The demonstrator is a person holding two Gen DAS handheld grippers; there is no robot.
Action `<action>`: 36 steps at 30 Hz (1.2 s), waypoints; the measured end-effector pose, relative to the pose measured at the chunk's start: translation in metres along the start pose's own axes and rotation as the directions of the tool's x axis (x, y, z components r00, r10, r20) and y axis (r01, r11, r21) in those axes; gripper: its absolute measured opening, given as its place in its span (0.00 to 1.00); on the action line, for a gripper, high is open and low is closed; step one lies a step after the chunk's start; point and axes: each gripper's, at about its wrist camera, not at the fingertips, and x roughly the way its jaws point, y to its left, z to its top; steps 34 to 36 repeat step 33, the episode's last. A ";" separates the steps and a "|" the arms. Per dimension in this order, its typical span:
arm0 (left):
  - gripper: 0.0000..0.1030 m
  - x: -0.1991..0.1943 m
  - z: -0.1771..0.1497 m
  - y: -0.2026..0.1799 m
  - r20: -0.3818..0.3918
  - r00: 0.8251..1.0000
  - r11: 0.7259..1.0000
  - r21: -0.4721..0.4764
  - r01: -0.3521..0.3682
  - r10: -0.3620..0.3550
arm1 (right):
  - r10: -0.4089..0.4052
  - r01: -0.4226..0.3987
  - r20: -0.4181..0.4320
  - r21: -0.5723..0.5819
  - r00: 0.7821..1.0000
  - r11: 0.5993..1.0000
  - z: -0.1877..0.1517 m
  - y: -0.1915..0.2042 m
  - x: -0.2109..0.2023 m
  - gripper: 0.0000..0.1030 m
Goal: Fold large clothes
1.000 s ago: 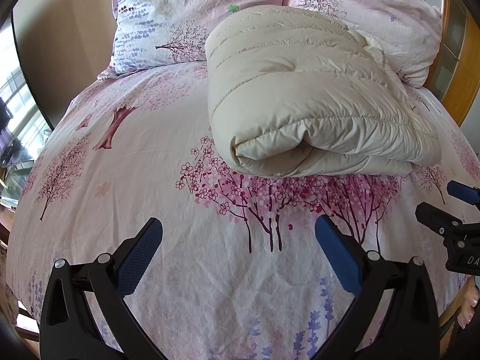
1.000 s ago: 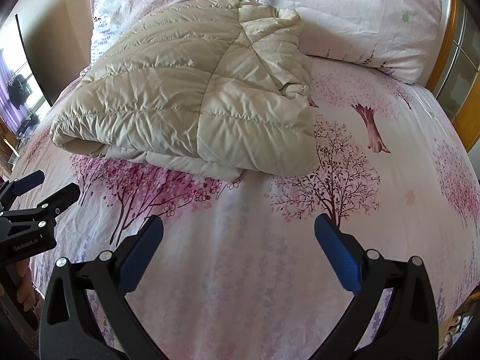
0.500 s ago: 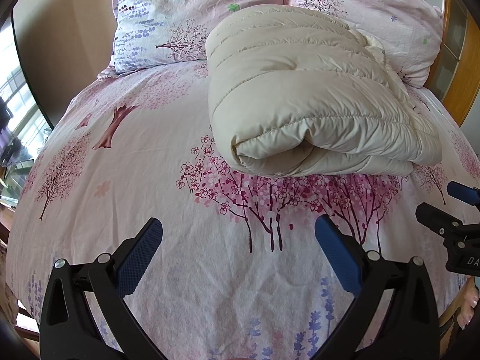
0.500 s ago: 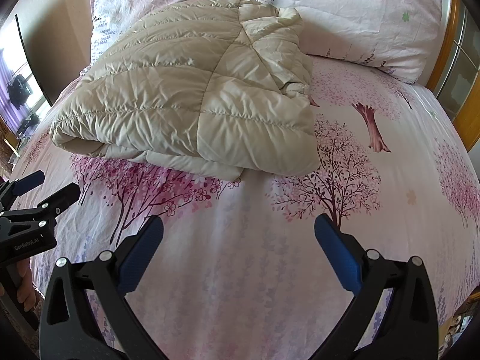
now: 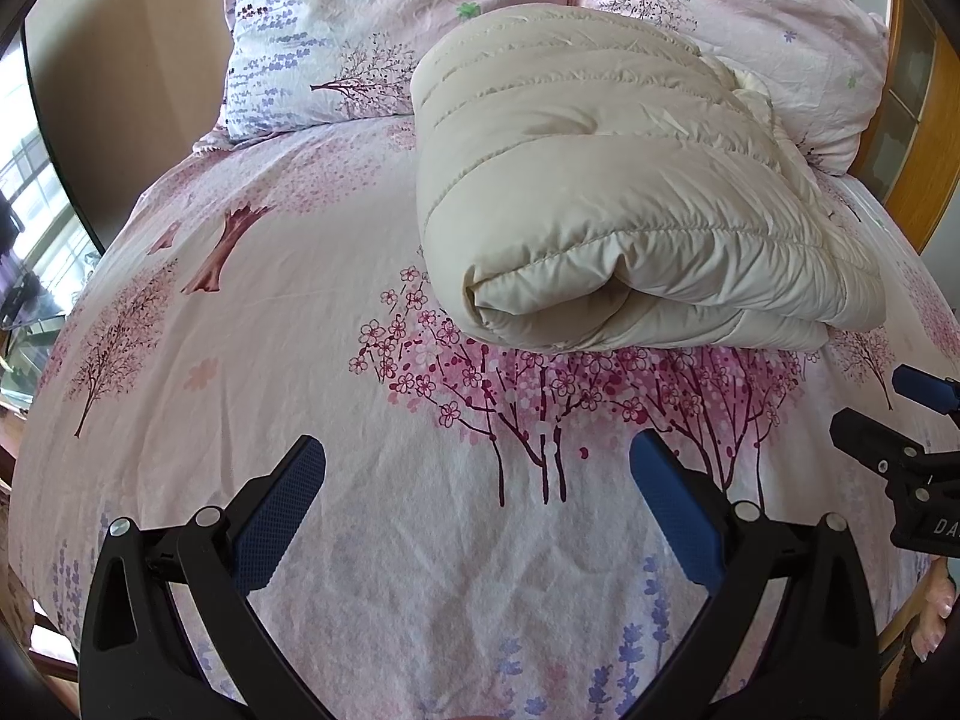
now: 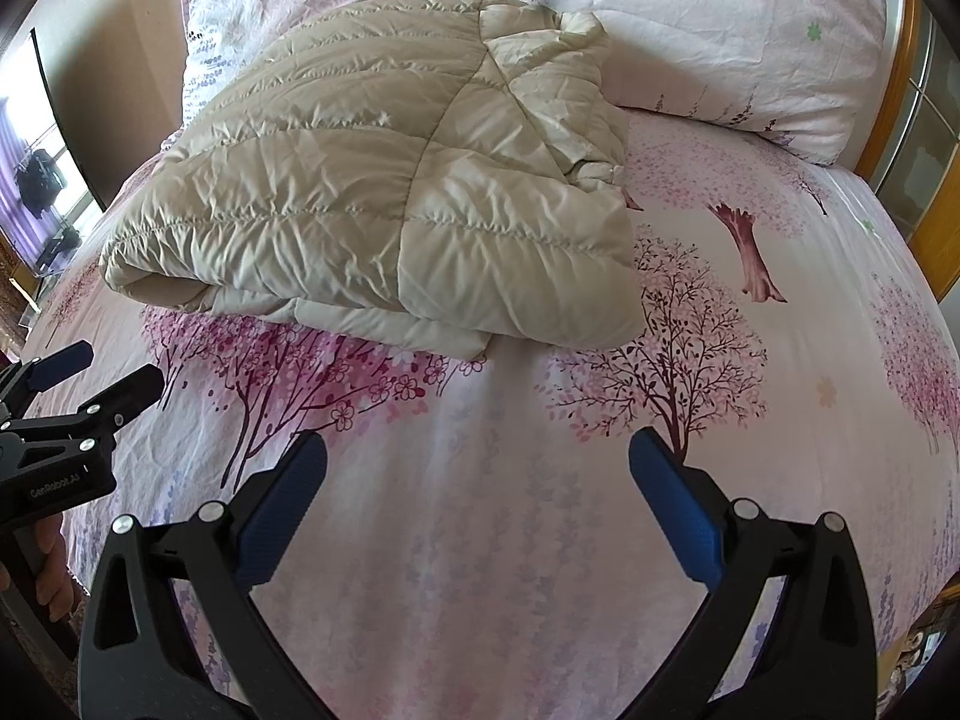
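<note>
A cream quilted down jacket (image 5: 624, 204) lies folded into a thick bundle on the pink flowered bed sheet (image 5: 270, 312), close to the pillows. It also shows in the right wrist view (image 6: 384, 192). My left gripper (image 5: 477, 468) is open and empty, held over the sheet in front of the jacket. My right gripper (image 6: 477, 468) is open and empty, also in front of the jacket. Each gripper shows at the edge of the other's view: the right one (image 5: 888, 414) and the left one (image 6: 96, 372).
Two flowered pillows (image 5: 372, 30) (image 6: 720, 30) lie against the head of the bed behind the jacket. A wooden headboard (image 5: 918, 138) runs along the right. A window (image 5: 30, 210) is at the far left.
</note>
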 end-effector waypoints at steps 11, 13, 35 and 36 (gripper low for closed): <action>0.99 0.002 0.001 -0.002 0.002 1.000 1.000 0.009 0.002 -0.002 | 0.002 -0.002 -0.006 0.005 1.000 1.000 -0.001 0.000 0.002 0.98; 0.99 0.002 0.000 -0.003 0.001 1.000 1.000 0.011 0.000 0.000 | 0.003 -0.003 -0.008 0.007 1.000 1.000 -0.001 -0.001 0.003 0.98; 0.99 0.003 0.000 -0.005 -0.007 1.000 1.000 0.020 0.006 -0.006 | 0.005 -0.005 -0.009 0.007 1.000 1.000 -0.001 -0.002 0.003 0.98; 0.99 0.003 0.000 -0.005 -0.007 1.000 1.000 0.020 0.006 -0.006 | 0.005 -0.005 -0.009 0.007 1.000 1.000 -0.001 -0.002 0.003 0.98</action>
